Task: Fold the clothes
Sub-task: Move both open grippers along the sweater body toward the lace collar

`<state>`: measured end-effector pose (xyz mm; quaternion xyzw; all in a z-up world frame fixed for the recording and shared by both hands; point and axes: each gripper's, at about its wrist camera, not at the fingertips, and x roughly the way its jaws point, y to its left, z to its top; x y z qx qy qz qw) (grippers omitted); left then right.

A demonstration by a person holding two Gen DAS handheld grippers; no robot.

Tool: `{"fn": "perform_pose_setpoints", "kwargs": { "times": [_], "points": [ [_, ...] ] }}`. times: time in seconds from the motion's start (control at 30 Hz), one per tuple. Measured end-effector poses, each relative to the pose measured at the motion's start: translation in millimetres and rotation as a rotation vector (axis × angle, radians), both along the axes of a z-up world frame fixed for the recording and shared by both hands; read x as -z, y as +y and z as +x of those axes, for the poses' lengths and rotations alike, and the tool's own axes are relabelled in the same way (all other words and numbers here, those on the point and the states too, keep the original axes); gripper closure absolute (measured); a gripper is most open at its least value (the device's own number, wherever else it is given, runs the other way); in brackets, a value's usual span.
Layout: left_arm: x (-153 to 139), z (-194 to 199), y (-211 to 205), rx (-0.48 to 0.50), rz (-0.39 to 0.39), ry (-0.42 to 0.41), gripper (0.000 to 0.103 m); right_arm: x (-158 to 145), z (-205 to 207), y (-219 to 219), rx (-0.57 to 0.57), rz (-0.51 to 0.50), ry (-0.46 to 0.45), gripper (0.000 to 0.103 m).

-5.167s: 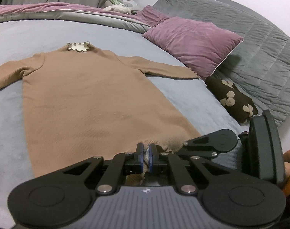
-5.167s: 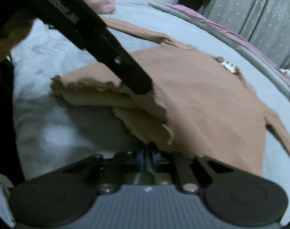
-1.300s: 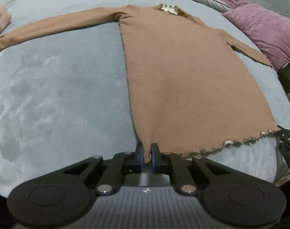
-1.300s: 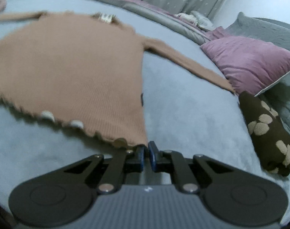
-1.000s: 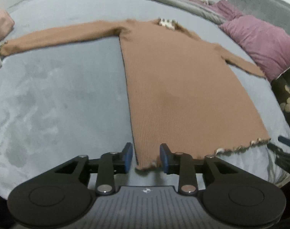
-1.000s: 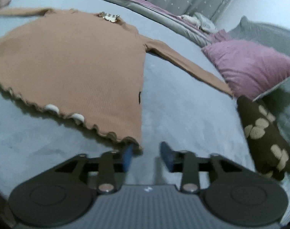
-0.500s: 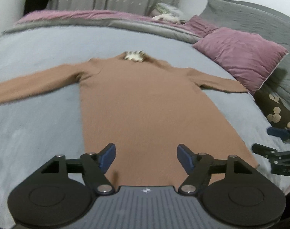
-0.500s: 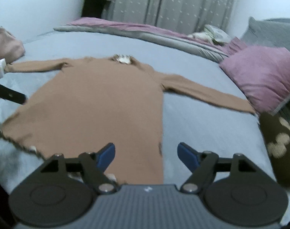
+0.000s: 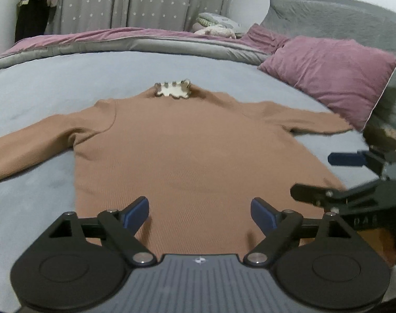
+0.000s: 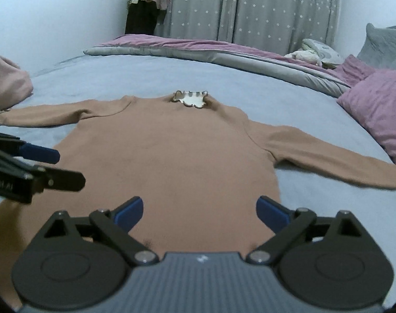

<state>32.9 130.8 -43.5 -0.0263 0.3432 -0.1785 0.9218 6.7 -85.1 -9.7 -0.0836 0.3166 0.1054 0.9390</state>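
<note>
A long tan ribbed sweater dress (image 9: 198,140) (image 10: 177,156) lies flat and face up on the grey-blue bed, sleeves spread out to both sides, cream scalloped collar (image 9: 173,90) (image 10: 191,98) at the far end. My left gripper (image 9: 199,212) hovers over the lower body of the dress, jaws still opening, nothing between them. My right gripper (image 10: 199,210) hangs over the same lower part, jaws also opening and empty. Each gripper shows at the other view's edge: the right one (image 9: 336,174), the left one (image 10: 49,164).
A mauve pillow (image 9: 328,75) (image 10: 380,104) and a grey quilted headboard (image 9: 341,18) lie to the right. A rolled grey and mauve duvet (image 9: 132,41) (image 10: 211,54) runs along the far side. A pink bundle (image 10: 5,80) sits at the far left. Star-patterned curtains (image 10: 250,7) hang behind.
Both grippers let go of the hem corners and spread their jaws wide. Both swung inward, over the middle of the dress, and now look straight up its length toward the collar.
</note>
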Motion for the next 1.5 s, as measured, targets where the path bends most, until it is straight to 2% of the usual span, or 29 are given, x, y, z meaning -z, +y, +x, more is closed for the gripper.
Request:
{"fn": "perform_pose_setpoints", "kwargs": {
  "times": [0.07,0.1,0.2,0.23,0.3,0.43,0.97,1.17,1.3,1.4,1.5],
  "points": [
    [11.7,0.5,1.7,0.003,0.009,0.006,0.017,10.6,14.7,2.8,0.002,0.006,0.011,0.002],
    [15.7,-2.9,2.6,0.014,0.008,-0.017,0.014,16.4,20.9,2.8,0.007,0.012,0.024,0.001],
    [19.8,-10.4,1.3,0.045,0.011,-0.038,0.004,38.8,32.6,-1.3,0.033,0.021,0.086,0.000],
    [20.5,-12.1,0.3,0.052,0.014,-0.038,0.000,45.5,31.6,-5.8,0.034,0.052,0.082,0.000],
    [21.6,-14.8,-2.6,0.061,0.032,-0.039,0.000,50.5,25.8,-14.1,0.035,0.093,0.065,0.000],
    [22.2,-22.6,-7.4,0.066,0.073,-0.041,0.000,53.3,6.7,-17.0,0.026,0.057,0.039,0.000],
    [18.0,-81.1,9.3,0.109,0.116,-0.035,0.000,48.0,-53.0,-48.7,-0.002,0.103,0.046,0.000],
    [5.6,-87.4,9.2,0.153,0.139,0.027,0.000,42.3,-71.0,-51.5,-0.040,0.084,0.084,0.000],
    [-5.0,-79.0,4.9,0.162,0.094,0.063,0.000,34.0,-72.4,-50.4,-0.078,0.074,0.144,0.000],
    [-13.1,-70.4,0.5,0.162,0.041,0.057,0.000,26.7,-63.1,-56.9,-0.042,0.146,0.165,0.000],
    [-17.3,-58.3,-6.9,0.158,0.029,0.042,0.000,21.9,-47.7,-69.0,0.029,0.245,0.174,0.000]
  ]
}}
